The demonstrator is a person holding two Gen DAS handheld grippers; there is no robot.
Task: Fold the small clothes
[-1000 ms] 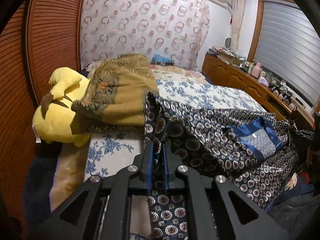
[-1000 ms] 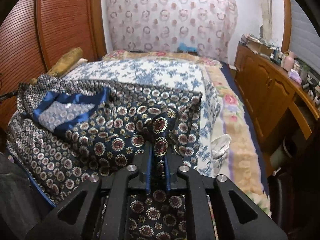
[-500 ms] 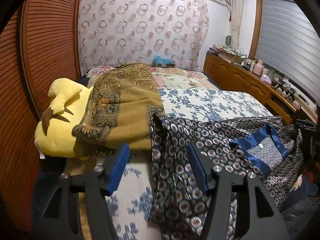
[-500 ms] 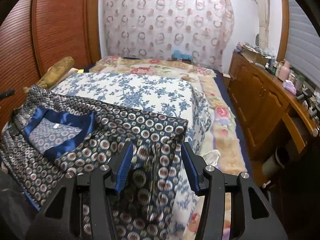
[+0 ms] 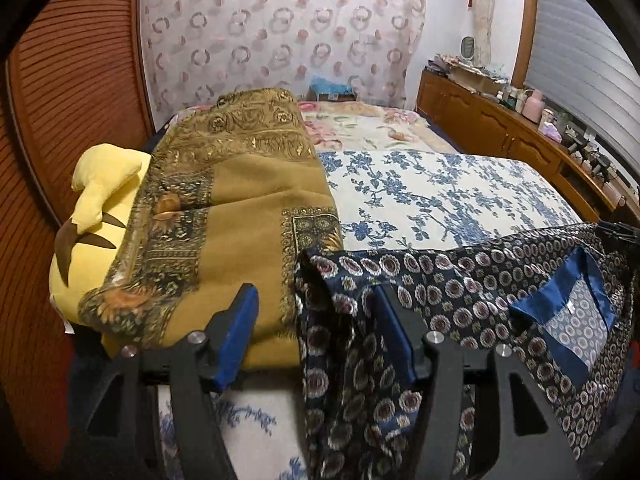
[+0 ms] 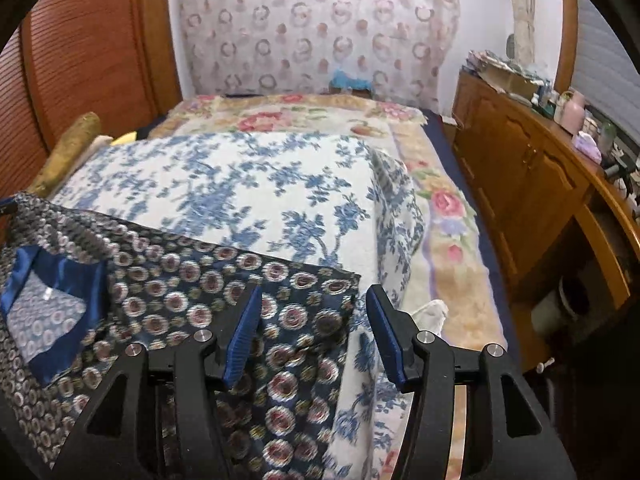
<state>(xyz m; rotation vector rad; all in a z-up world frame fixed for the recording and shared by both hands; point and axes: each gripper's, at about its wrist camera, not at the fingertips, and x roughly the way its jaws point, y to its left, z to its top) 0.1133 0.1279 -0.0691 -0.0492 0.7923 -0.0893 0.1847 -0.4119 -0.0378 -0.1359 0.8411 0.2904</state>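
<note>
A dark navy garment with round medallion print and a blue satin collar (image 5: pixel 568 304) lies spread across the near edge of the bed (image 5: pixel 440 196). My left gripper (image 5: pixel 316 336) is open over its left corner (image 5: pixel 316 268), which stands up between the fingers, touching neither. The garment (image 6: pixel 172 280) also shows in the right wrist view. My right gripper (image 6: pixel 314 328) is open just above the garment's right corner (image 6: pixel 340 284). The blue pads (image 6: pixel 244 332) hold nothing.
A folded ochre patterned blanket (image 5: pixel 240 184) lies left of the garment on a yellow plush toy (image 5: pixel 96 216). A blue floral cover (image 6: pixel 224 184) tops the bed. A wooden cabinet (image 6: pixel 532 176) with clutter runs along the right. A wooden slatted wall (image 5: pixel 60 120) stands left.
Both grippers were shut on the garment's corners a second ago. They opened, let the cloth drop flat on the bed, and pulled back slightly.
</note>
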